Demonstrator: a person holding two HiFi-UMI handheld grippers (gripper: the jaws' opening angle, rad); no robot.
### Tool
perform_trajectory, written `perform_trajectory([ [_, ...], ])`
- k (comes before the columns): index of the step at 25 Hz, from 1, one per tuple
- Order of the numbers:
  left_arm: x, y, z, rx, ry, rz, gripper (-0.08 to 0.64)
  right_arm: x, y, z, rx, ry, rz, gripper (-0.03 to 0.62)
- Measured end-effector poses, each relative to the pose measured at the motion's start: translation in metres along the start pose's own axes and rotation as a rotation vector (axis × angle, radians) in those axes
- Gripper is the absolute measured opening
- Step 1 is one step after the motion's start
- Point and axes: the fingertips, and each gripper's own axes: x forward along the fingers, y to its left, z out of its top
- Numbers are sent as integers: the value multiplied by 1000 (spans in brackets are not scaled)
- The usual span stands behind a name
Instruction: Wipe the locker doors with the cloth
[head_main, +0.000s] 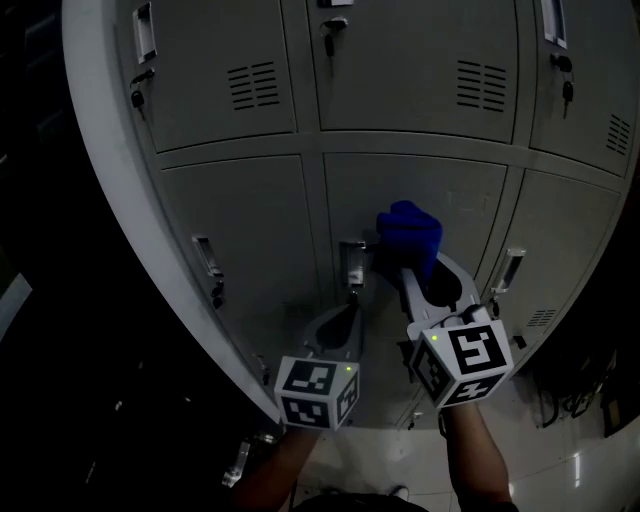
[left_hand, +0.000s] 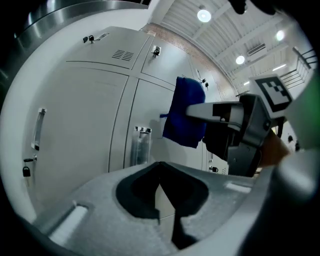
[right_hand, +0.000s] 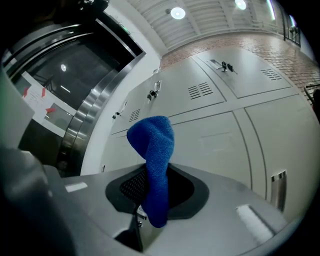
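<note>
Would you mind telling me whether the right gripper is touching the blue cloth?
Touching. The right gripper view shows the blue cloth pinched between the jaws of the right gripper, its free end sticking up beyond them.

The cloth (head_main: 408, 238) covers the jaw tips of your right gripper (head_main: 428, 282) in the head view, so whether it touches the door (head_main: 420, 195) can't be told. The upper lockers (head_main: 400, 60) are cut off at 12 o'clock, your forearms (head_main: 478, 455) at 6; 9 o'clock is lost in darkness.
</note>
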Motion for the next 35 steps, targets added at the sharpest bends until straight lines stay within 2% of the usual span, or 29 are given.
perform_trajectory([
  [7, -21, 32, -3, 2, 7, 47, 3, 24, 46, -48, 14, 65, 55, 80],
  [16, -29, 45, -11, 4, 27, 46, 3, 40, 60, -88, 26, 114, 60, 80],
  [23, -19, 31, -13, -4, 27, 17, 3, 30, 41, -95, -24, 103, 23, 78],
  [35, 15, -20, -21, -17, 34, -58, 3, -18, -45, -106, -23, 132, -127, 78],
])
